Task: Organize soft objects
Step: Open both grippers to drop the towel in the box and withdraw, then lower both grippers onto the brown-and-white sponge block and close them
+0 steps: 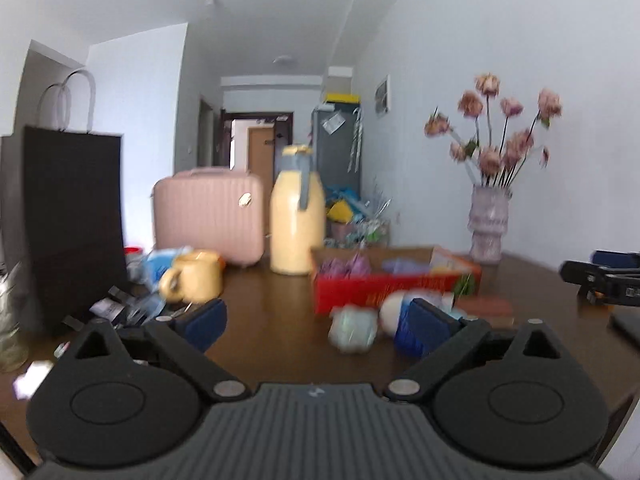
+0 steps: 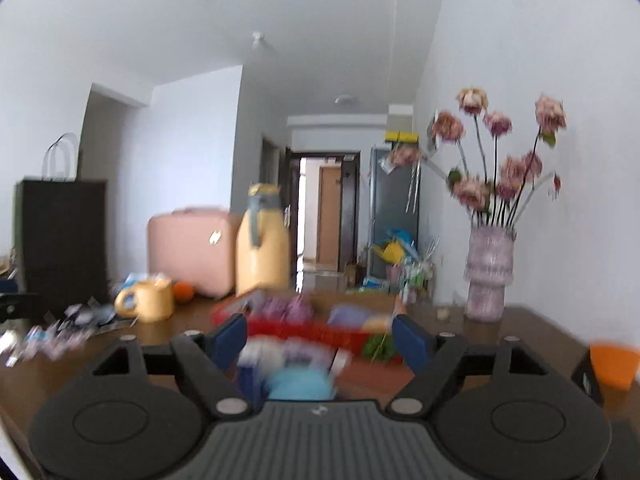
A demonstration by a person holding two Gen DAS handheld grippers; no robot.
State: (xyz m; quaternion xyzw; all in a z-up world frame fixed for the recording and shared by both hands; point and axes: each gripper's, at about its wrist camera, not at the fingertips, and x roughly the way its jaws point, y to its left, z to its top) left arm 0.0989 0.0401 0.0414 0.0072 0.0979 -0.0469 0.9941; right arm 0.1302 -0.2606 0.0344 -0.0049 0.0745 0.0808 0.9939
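From my left wrist feed, a tall matte black paper bag (image 1: 72,220) stands at nine o'clock, contents hidden. Right of it sit a glossy yellow ceramic mug (image 1: 196,280), a ribbed pink hard-shell case (image 1: 208,212) and a smooth cream bottle-shaped jug (image 1: 297,224). At one o'clock the shallow red cardboard box (image 1: 360,290) holds blurred purple soft items (image 1: 348,266); a pale green soft ball (image 1: 353,328) lies on the dark wooden table (image 1: 272,320) just before it. My left gripper (image 1: 316,328) stands wide apart, holding nothing. At three o'clock a ridged lilac vase (image 1: 489,224) carries dried pink flowers. My right gripper (image 2: 320,340) is spread too, a blurred light-blue soft object (image 2: 300,384) low between its fingers, contact unclear.
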